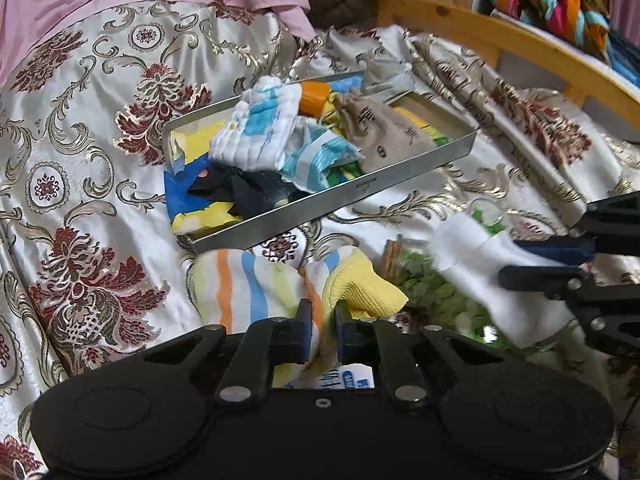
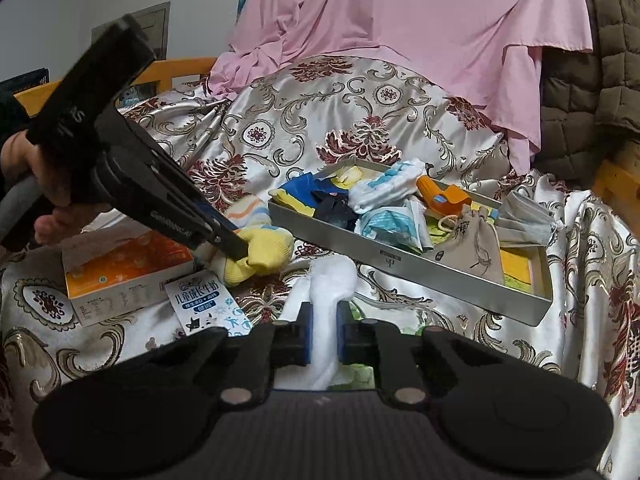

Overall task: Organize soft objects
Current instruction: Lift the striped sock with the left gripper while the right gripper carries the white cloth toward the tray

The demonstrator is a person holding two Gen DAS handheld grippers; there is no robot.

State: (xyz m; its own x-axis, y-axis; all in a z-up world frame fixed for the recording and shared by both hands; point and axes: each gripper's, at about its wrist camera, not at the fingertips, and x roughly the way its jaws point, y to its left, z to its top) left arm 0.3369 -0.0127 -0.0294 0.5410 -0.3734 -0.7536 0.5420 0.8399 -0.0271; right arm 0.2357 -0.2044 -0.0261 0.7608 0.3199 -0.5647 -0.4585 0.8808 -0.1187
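At bottom centre of each wrist view a gripper pinches a sock off the bedspread (image 1: 80,128), the left gripper (image 1: 322,312) clamping a striped sock (image 1: 240,284) and the right gripper (image 2: 323,312) a white sock (image 2: 332,280), likely bound for the full tray (image 1: 320,208) at mid-frame.

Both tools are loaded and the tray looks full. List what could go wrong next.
1. The tray is heaped already; a grey mask hangs over its rim, so adding more may push things out.
2. The left tool pinches only the striped sock's edge; it might slip.
3. The white sock dangles from the right tool and may snag the rim.
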